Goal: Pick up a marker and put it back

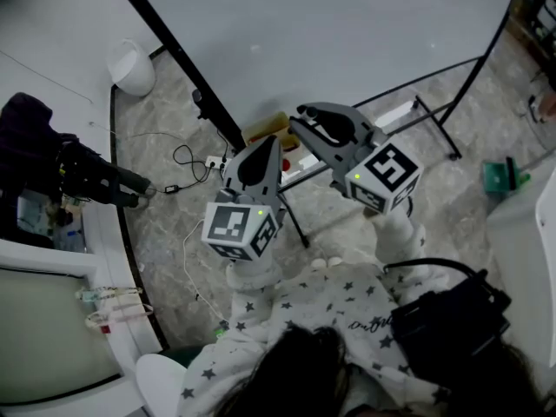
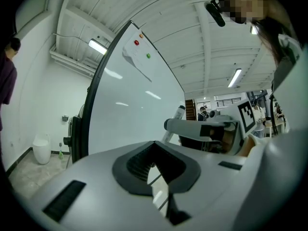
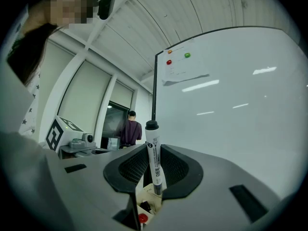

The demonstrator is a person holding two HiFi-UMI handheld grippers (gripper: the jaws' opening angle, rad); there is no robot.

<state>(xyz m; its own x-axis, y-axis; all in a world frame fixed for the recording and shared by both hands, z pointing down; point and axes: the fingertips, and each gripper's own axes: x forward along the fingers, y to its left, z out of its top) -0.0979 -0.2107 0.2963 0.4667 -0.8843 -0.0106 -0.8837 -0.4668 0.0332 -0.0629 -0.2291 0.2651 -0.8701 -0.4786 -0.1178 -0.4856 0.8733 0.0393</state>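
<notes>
**Right claw clenching a marker in front of the whiteboard**

A large whiteboard on a black wheeled frame is filling the upper part of the head view, standing on a grey marbled floor. A person in a star-printed top is standing before it, holding both tools out towards the board's lower edge. The right gripper is reaching further forward than the left gripper, and the two are lying close together, side by side. In the right gripper view, the right claw is grasping a white marker with a black cap. The marker is standing nearly upright between the pads, cap uppermost, clear of the board. In the left gripper view, the left claw is clenching with its tips meeting and no object between them. Near the board's top corner, a sheet of paper is hanging under small red and green magnets.
</notes>
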